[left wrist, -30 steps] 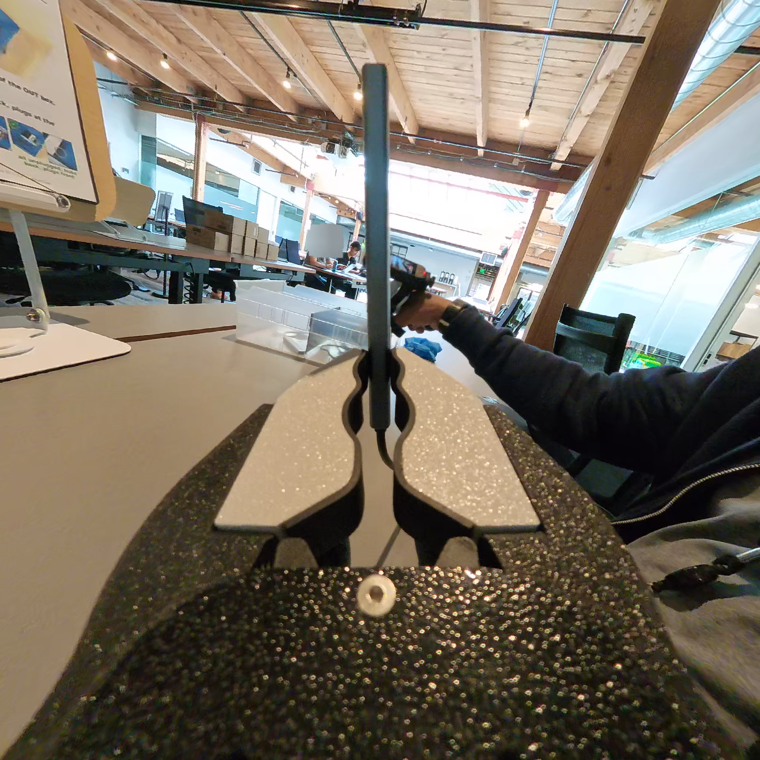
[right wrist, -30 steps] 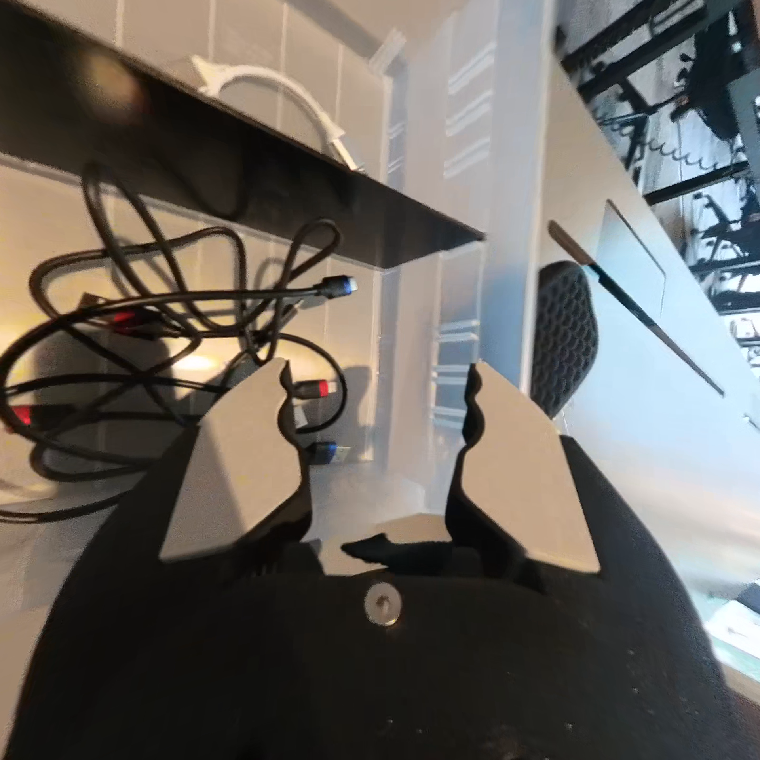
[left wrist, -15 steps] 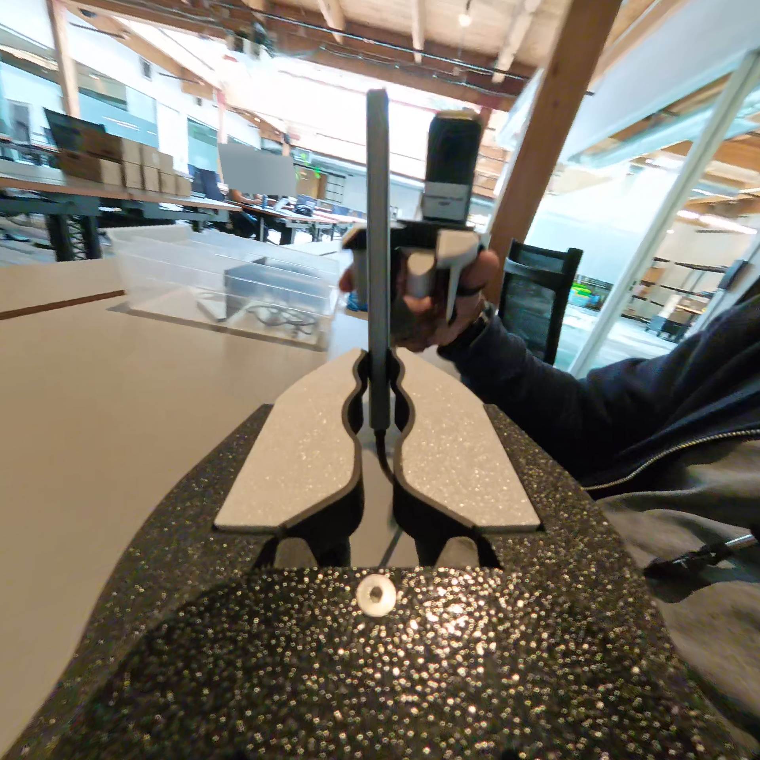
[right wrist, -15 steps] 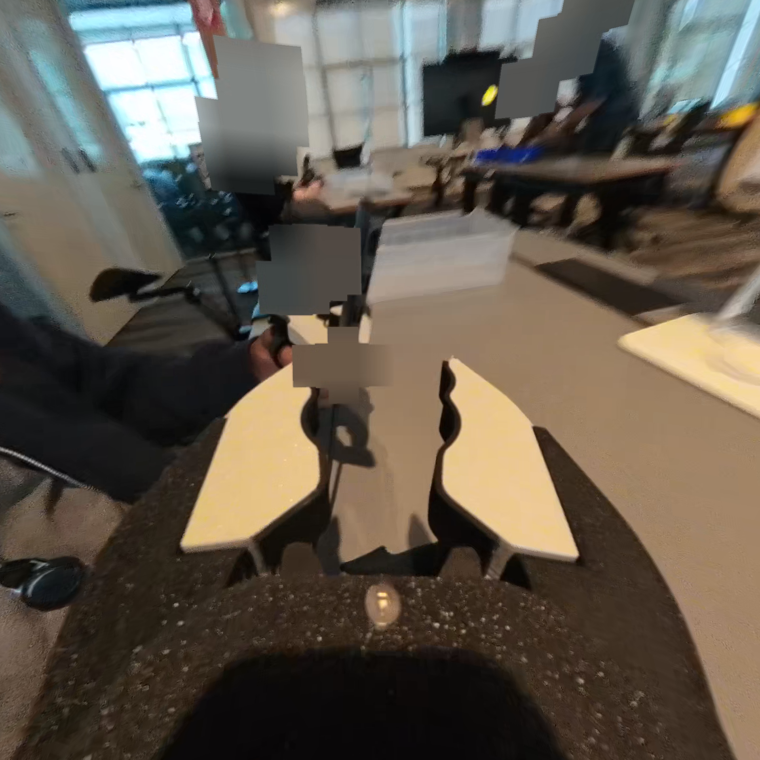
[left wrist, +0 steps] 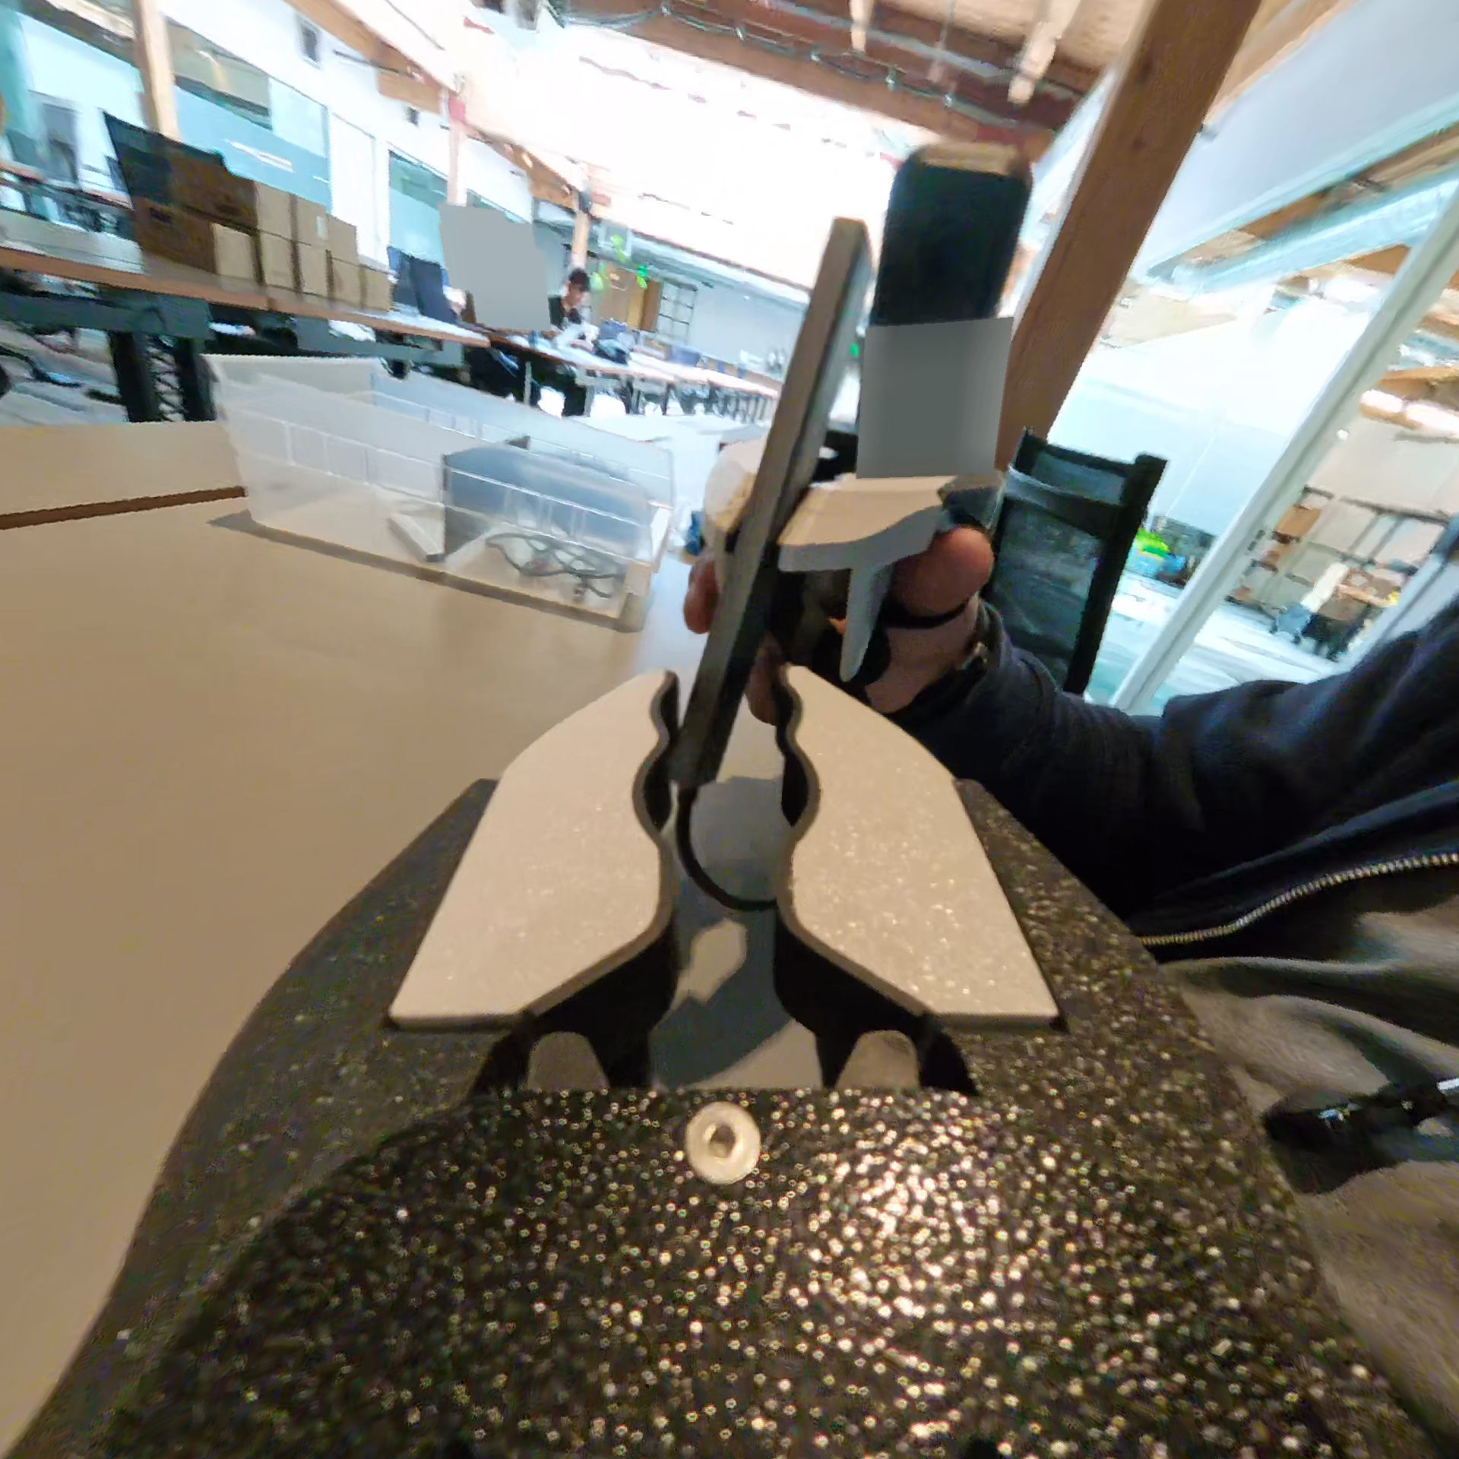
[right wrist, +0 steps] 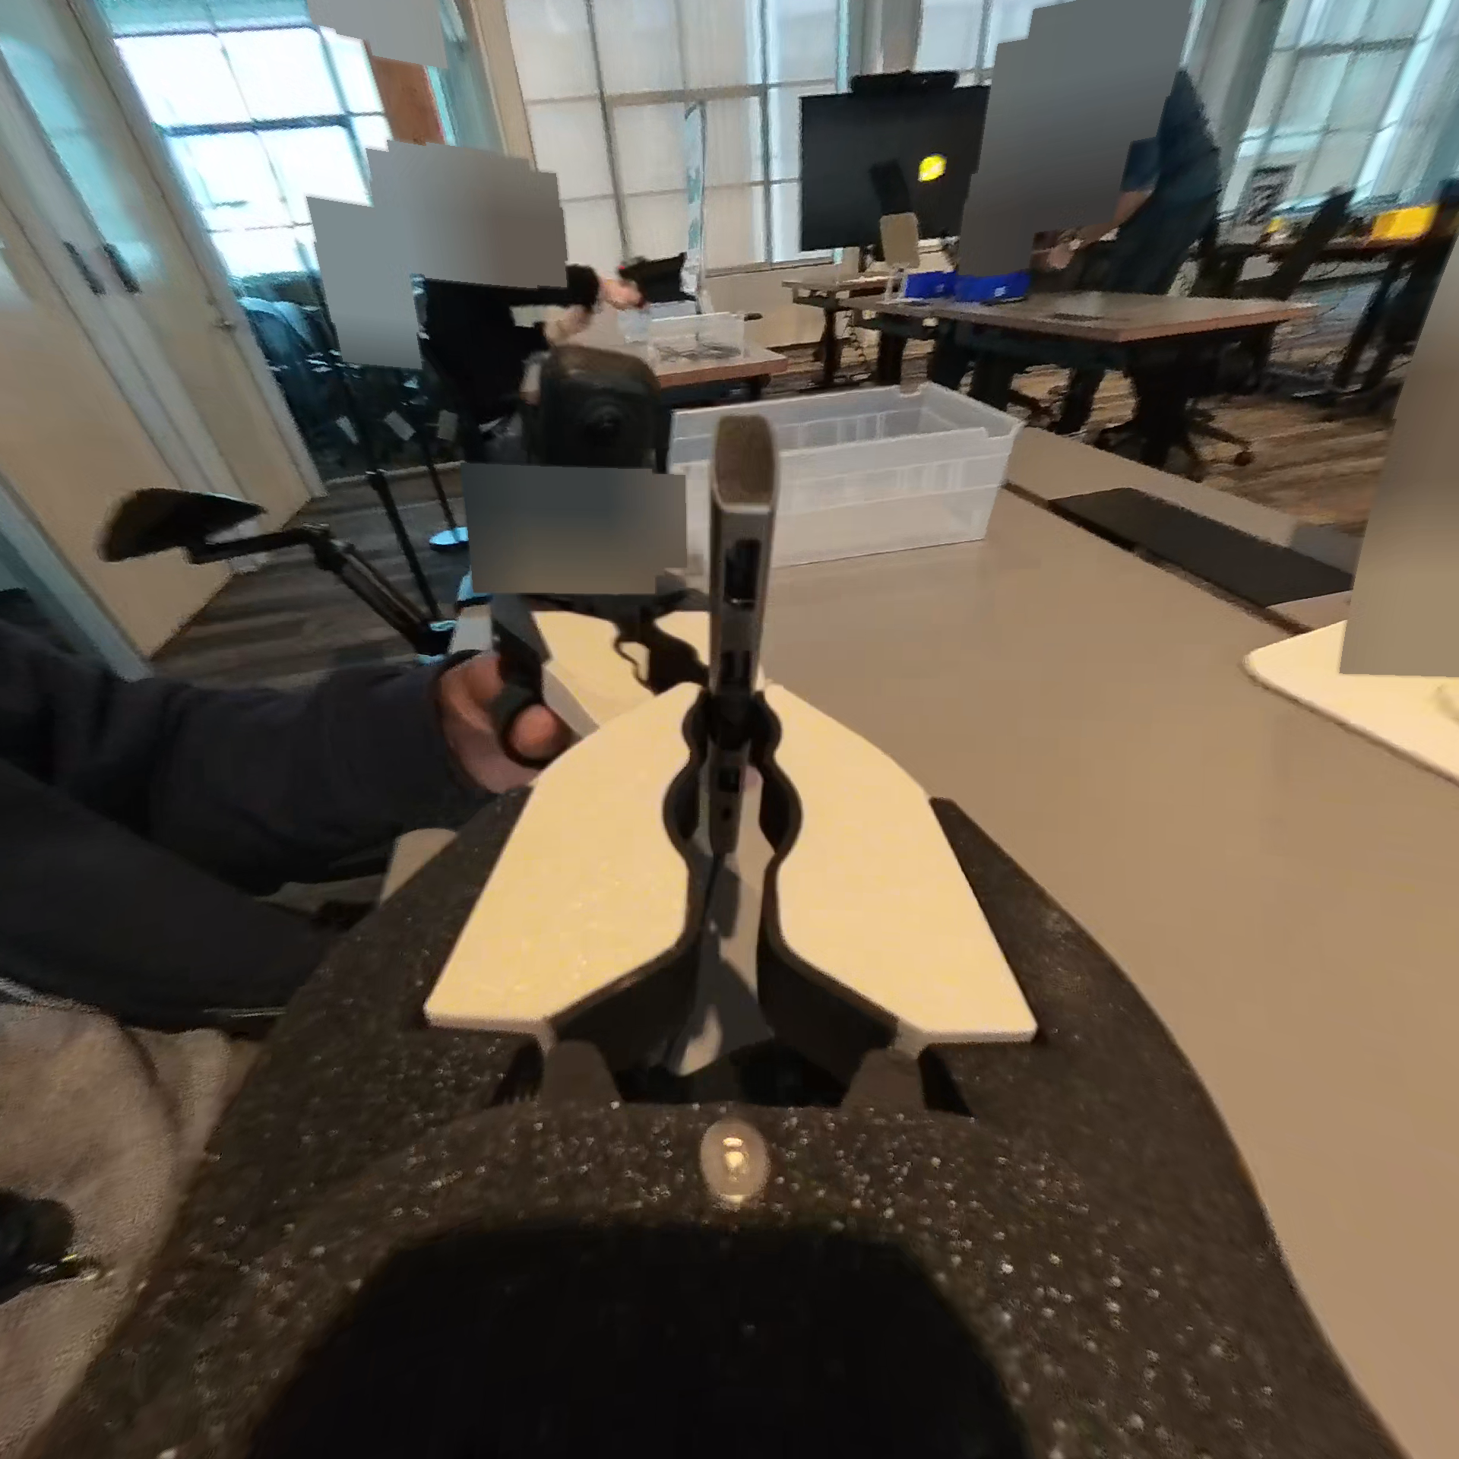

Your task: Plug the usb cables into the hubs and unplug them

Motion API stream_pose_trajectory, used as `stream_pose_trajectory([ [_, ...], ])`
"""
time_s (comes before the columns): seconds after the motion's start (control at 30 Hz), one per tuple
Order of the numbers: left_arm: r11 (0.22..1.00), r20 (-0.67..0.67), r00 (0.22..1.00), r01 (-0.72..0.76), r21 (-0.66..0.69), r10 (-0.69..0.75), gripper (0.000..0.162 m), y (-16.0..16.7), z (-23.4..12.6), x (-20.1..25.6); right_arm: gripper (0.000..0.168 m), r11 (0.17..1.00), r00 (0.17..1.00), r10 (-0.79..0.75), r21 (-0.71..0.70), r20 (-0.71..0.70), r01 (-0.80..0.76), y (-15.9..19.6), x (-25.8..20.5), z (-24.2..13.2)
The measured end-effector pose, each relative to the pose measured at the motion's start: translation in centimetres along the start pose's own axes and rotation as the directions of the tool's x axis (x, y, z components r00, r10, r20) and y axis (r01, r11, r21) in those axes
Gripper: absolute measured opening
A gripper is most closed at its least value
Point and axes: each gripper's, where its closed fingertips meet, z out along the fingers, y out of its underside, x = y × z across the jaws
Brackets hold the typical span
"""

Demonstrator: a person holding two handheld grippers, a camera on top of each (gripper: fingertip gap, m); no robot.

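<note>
Right jaws clamp hub [right wrist: 738,600]; left jaws apart.

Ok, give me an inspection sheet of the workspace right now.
Surface: grey tabletop.
Job's things: slim dark grey USB hub, upright, nothing plugged into the ports in view.
Clutter: clear plastic bin; white flat stand base.
Grippers: right gripper shut on the hub; left gripper open, hub's lower end leaning on one finger.
Cables: hub's black tail loops between the left fingers; loose dark cables in the bin.
Surroundings: open office with desks, people, wooden post.
</note>
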Motion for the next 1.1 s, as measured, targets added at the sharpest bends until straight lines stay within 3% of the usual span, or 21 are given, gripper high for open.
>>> stream_pose_trajectory([
  [0.1,0.991,0.045,0.998,0.033,0.129,-0.039,0.032,-1.9,-1.7,-1.0,0.01,0.995,0.991,-0.059,0.069,-0.12,0.067,-2.9,2.3,-2.7],
  [0.17,0.975,0.057,0.995,0.068,0.21,-0.082,0.031,-3.0,-2.9,-1.6,0.01,0.981,0.949,-0.125,0.109,-0.29,0.163,-6.7,5.7,-6.4],
  [0.23,0.964,0.046,0.992,0.103,0.244,-0.118,0.028,-3.3,-3.5,-1.8,0.009,0.939,0.817,-0.252,0.074,-0.519,0.336,-11.6,10.0,-11.5],
  [0.3,0.963,0.046,0.991,0.109,0.246,-0.124,0.027,-3.3,-3.6,-1.9,0.009,0.873,0.614,-0.377,-0.044,-0.693,0.486,-16.3,14.5,-16.7],
  [0.37,0.97,0.051,0.993,0.093,0.223,-0.107,0.026,-3.1,-3.2,-1.7,0.009,0.832,0.46,-0.442,-0.16,-0.77,0.532,-19.5,18.9,-20.5],
  [0.47,0.98,0.058,0.996,0.062,0.19,-0.075,0.025,-2.8,-2.7,-1.3,0.01,0.81,0.373,-0.488,-0.252,-0.789,0.529,-20.9,24.8,-23.3],
  [0.7,0.978,0.078,0.993,0.068,0.199,-0.085,0.023,-2.7,-3.2,-1.7,0.009,0.673,0.178,-0.705,-0.569,-0.687,0.472,-14.1,35.4,-24.3],
  [0.77,0.973,0.079,0.992,0.076,0.217,-0.095,0.023,-2.9,-3.5,-1.8,0.009,0.661,0.157,-0.723,-0.606,-0.673,0.442,-11.9,37.2,-24.3],
  [0.93,0.968,0.058,0.993,0.09,0.233,-0.107,0.022,-3.2,-3.6,-1.6,0.009,0.627,0.239,-0.778,-0.694,-0.581,0.353,-5.3,40.0,-23.9],
  [1.1,0.967,0.055,0.993,0.092,0.238,-0.108,0.021,-3.4,-3.7,-1.5,0.01,0.512,0.422,-0.815,-0.836,-0.397,0.201,1.5,41.5,-24.5],
])
